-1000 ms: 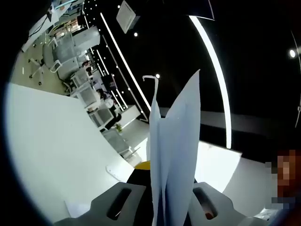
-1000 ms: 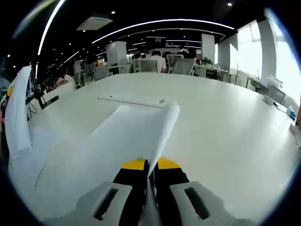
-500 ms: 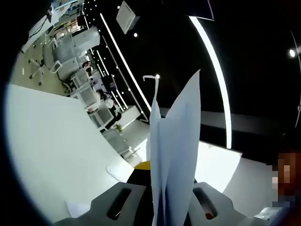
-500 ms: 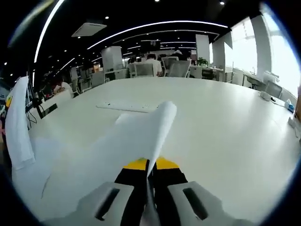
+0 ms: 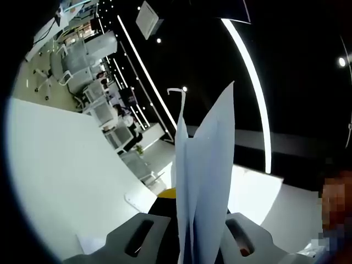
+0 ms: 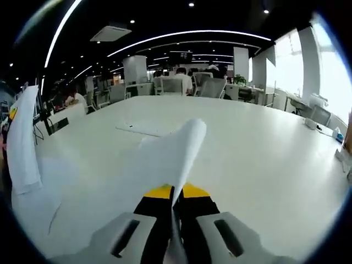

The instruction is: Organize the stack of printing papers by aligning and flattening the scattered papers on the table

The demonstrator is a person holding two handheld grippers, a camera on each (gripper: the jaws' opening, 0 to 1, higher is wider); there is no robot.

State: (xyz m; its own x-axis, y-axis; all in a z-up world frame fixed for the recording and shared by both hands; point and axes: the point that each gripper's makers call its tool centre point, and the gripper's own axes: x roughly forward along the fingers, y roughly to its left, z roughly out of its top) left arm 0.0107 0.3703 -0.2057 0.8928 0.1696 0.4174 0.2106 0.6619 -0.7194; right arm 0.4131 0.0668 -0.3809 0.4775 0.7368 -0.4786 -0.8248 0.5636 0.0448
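1. Left gripper view: the left gripper (image 5: 201,231) is clamped on several upright paper sheets (image 5: 206,181) (exact count unclear), lifted off the white surface (image 5: 60,165).
2. Right gripper view: the right gripper (image 6: 175,220) pinches one curled sheet (image 6: 173,151) just above the surface.
3. Farther left hang the other gripper's sheets.
4. Beyond lies a flat power strip (image 6: 144,129); no writing is legible.

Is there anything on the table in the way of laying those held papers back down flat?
Hardly anything. The right gripper holds a paper sheet over bare white table. A flat white strip lies farther off, beyond the sheet's far end.
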